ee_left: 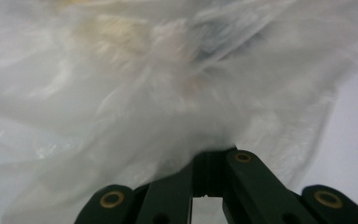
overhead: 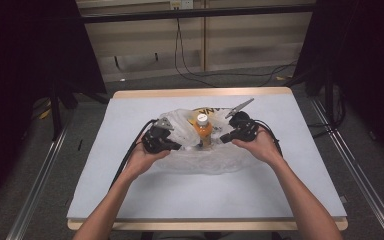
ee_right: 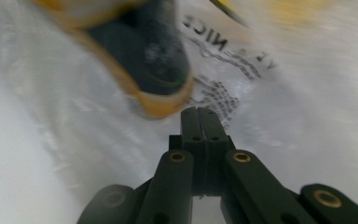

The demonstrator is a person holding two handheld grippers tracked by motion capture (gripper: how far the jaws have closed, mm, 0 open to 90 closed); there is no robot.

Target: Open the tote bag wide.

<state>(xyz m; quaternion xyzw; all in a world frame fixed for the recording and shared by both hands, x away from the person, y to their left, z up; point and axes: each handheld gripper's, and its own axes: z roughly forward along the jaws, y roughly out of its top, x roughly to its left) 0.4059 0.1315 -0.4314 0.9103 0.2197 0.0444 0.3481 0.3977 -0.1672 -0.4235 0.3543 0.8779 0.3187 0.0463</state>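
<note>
Since both grippers (overhead: 176,145) (overhead: 223,138) are clamped on the bag (overhead: 202,160), it's thin, slippery film, so pinch bunched edges near the bottle (overhead: 202,129).

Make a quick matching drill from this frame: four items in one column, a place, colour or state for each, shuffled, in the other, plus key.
1. bottle
2. plastic bag
3. left gripper
4. table

A. shut, pinching film at the bag's left side
B. pale grey top with wooden edge
C. orange with white cap, upright in the bag
D. translucent white, crumpled, black print

Pairs: 1-C, 2-D, 3-A, 4-B
</note>
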